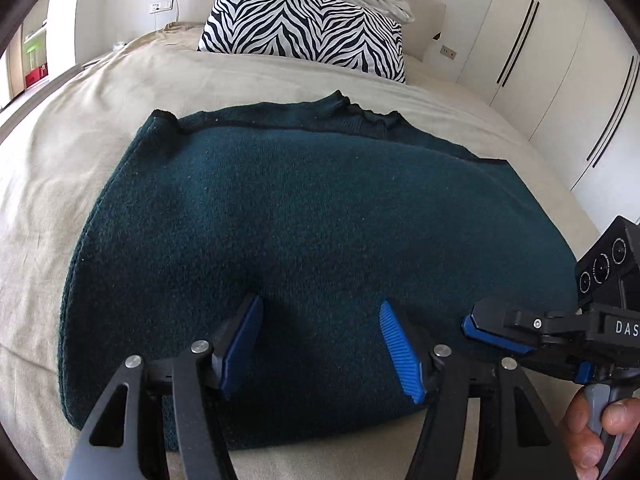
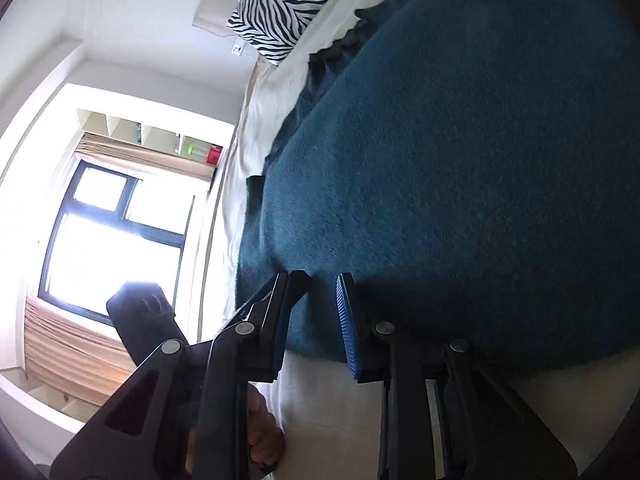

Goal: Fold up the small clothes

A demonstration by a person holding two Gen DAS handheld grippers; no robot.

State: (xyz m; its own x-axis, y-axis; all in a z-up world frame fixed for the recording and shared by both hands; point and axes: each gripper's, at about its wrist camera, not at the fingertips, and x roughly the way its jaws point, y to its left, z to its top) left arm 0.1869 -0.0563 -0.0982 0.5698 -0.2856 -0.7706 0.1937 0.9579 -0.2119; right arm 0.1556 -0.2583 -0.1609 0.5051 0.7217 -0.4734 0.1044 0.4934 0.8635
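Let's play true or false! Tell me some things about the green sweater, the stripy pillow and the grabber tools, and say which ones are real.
1. The sweater is dark green and lies on the bed. True.
2. The zebra pillow sits on top of the sweater. False: it rests farther up the bed, apart from the sweater.
3. The left gripper has its fingers spread, with nothing pinched between them. True.
4. The sweater hangs on a hanger. False: it lies folded flat on the bed.
5. The right gripper is at the sweater's near edge. True.
6. The pillow is covered in polka dots. False: it has black and white zebra stripes.
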